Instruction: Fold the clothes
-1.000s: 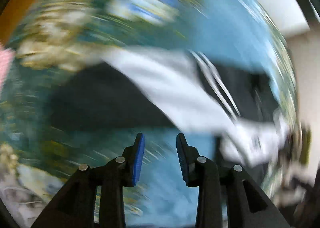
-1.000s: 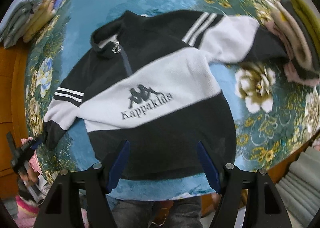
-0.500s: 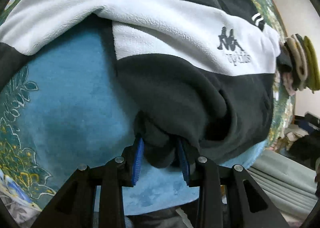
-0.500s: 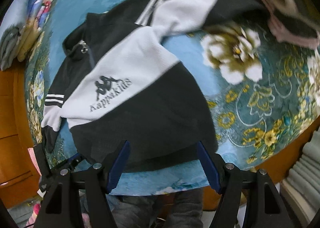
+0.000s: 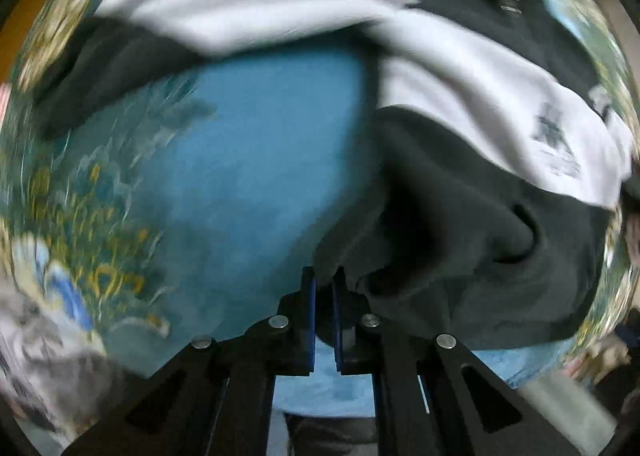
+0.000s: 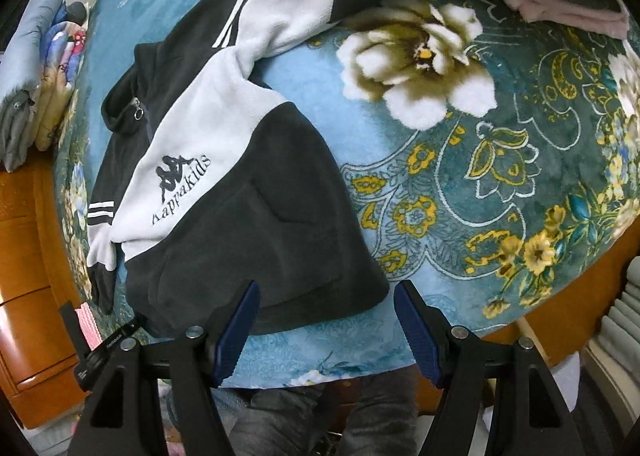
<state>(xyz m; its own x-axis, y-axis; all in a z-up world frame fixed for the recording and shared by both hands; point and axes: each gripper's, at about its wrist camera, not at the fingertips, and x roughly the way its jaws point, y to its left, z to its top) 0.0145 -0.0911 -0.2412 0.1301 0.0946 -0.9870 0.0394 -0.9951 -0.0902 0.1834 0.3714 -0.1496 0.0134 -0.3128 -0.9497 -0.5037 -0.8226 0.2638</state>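
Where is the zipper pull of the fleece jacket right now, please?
In the right wrist view the zipper pull sits at the left, on the black collar of the fleece jacket, just above the Kappa Kids logo.

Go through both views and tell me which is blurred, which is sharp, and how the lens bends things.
Left wrist view: heavy motion smear across the fleece jacket and floral blanket, while the left tool, pinching the black hem, stays crisp. Right wrist view: sharp, evenly lit, logo readable; the fisheye bulges the blanket, and the right tool is open.
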